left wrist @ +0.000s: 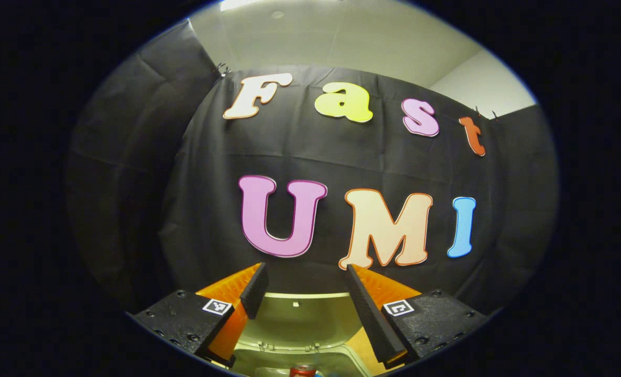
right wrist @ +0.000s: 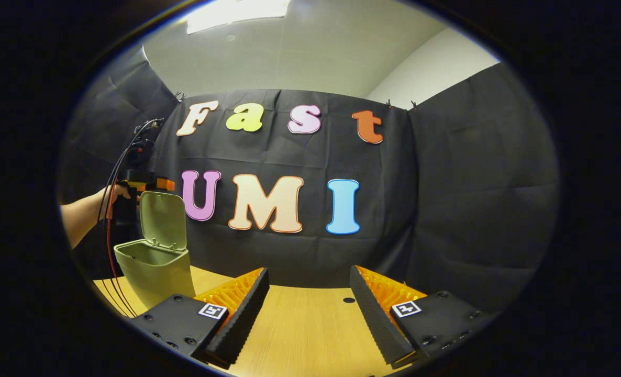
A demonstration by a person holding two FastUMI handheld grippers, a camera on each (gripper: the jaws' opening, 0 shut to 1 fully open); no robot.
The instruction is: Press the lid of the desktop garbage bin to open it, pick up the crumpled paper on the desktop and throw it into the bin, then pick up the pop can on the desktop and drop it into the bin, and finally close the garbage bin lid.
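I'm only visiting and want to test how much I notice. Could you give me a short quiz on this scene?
1. True or false: the bin has its lid shut.
2. What does the right gripper hold? A) a can B) paper C) nothing
3. Fill in: the gripper right over the bin is the ___ one.

Key: 1 false, the lid stands up; 2 C, its jaws are open and empty; 3 left gripper.

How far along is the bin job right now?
Looks done: the green plastic bin's lid stands open, and a red-topped pop can sits inside the bin. The crumpled paper can't be confirmed. In hand: nothing; the left gripper hovers open above the bin. Left: closing the lid.
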